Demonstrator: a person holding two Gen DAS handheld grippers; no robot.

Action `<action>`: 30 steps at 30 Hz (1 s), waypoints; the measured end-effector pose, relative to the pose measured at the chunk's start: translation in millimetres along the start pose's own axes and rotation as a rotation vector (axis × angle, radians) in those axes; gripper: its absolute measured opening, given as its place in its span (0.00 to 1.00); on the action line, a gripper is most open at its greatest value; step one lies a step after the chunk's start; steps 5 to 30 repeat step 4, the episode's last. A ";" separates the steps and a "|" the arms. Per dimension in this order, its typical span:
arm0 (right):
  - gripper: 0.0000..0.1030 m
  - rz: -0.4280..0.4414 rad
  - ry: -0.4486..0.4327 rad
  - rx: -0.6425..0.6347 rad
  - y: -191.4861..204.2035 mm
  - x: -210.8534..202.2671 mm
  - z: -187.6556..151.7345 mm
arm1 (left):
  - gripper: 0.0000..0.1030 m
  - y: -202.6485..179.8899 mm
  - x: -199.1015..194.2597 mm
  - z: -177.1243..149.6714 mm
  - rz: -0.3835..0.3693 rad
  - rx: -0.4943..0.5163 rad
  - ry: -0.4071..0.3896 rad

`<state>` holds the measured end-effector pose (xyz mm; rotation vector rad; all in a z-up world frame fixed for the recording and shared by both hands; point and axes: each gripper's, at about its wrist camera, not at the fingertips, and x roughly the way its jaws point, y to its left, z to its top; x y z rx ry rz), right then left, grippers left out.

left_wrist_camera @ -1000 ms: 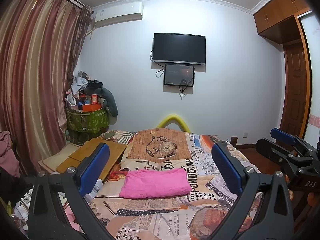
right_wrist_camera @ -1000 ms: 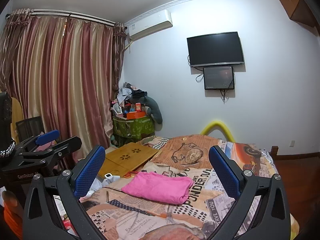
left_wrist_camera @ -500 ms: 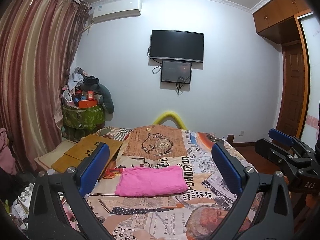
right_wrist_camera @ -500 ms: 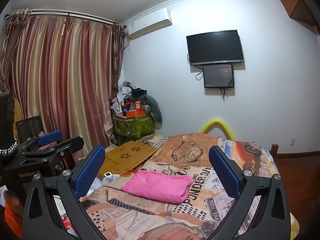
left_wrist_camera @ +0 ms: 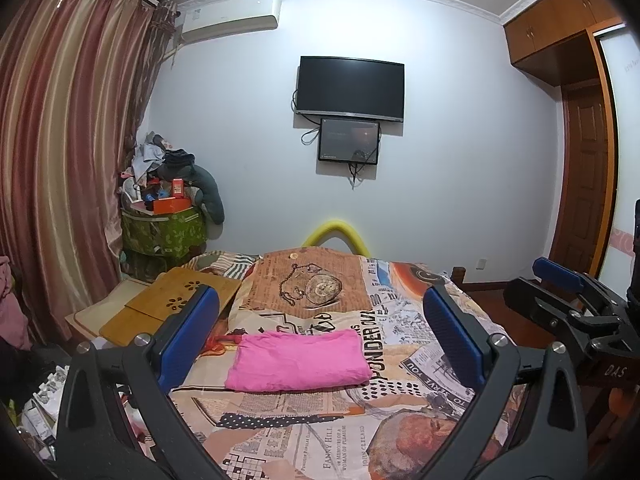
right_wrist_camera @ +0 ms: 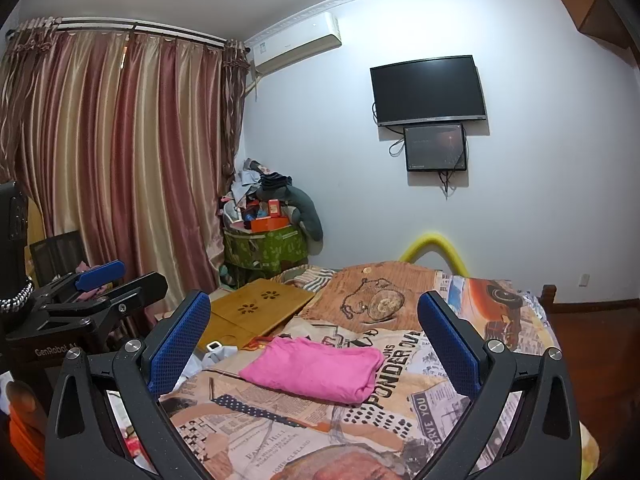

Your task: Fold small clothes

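Here both claws, left (left_wrist_camera: 318, 332) and right (right_wrist_camera: 314, 338), hang spread wide and empty above the bed's near edge, clear of the cloth (left_wrist_camera: 298, 362). It lies folded flat mid-bed (left_wrist_camera: 400, 312), likely finished, so nothing needs holding.

The printed bedspread (left_wrist_camera: 316, 432) lies bare in front of and beyond the folded pink garment (left_wrist_camera: 298, 360), open to both wide-spread grippers. On the left a wooden lap tray (right_wrist_camera: 256, 312) and a small white device (right_wrist_camera: 214, 346) crowd the bed edge.
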<state>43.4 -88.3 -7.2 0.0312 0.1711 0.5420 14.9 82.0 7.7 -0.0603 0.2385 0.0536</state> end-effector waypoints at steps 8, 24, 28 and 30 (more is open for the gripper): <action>1.00 0.001 0.007 0.000 0.1 1.5 -0.7 | 1.00 -0.3 1.5 -1.7 -0.005 0.003 0.008; 1.00 0.001 0.007 0.000 0.1 1.5 -0.7 | 1.00 -0.3 1.5 -1.7 -0.005 0.003 0.008; 1.00 0.001 0.007 0.000 0.1 1.5 -0.7 | 1.00 -0.3 1.5 -1.7 -0.005 0.003 0.008; 1.00 0.001 0.007 0.000 0.1 1.5 -0.7 | 1.00 -0.3 1.5 -1.7 -0.005 0.003 0.008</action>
